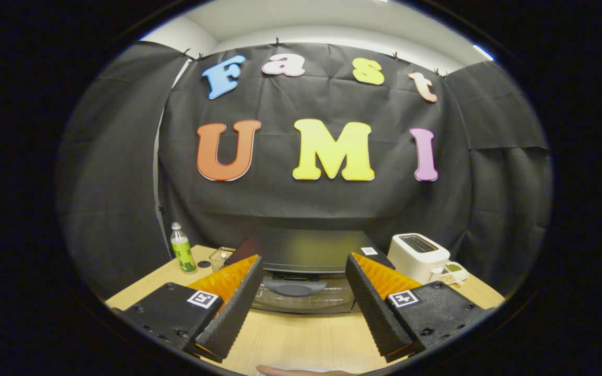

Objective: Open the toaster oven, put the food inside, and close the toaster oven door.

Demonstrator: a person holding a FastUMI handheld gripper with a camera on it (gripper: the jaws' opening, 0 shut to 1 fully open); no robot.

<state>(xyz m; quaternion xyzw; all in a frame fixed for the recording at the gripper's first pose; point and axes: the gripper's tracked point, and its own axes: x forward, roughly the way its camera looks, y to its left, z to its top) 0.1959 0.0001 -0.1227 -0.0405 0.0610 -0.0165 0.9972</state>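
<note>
Light even, from overhead; ceiling strip glows at upper right. Worktop [290, 339] bright, soft shadows beneath the jaws. Dull sheen on toaster oven [303, 250] top. Focus sharp centrally; strong fisheye bending, slight softness toward the rim.

**Surfaces in the booth**

The table [290, 339] shows pale wood grain with a smooth matt finish. The oven [303, 261] has a dark top with a soft sheen and a glossy glass door. The toaster [418, 256] looks like smooth white plastic. The bottle [182, 250] is clear plastic. The wall cloth [306, 203] is matt and creased. The gripper [303, 290], fingers spread apart, has ribbed pads [233, 313].
</note>
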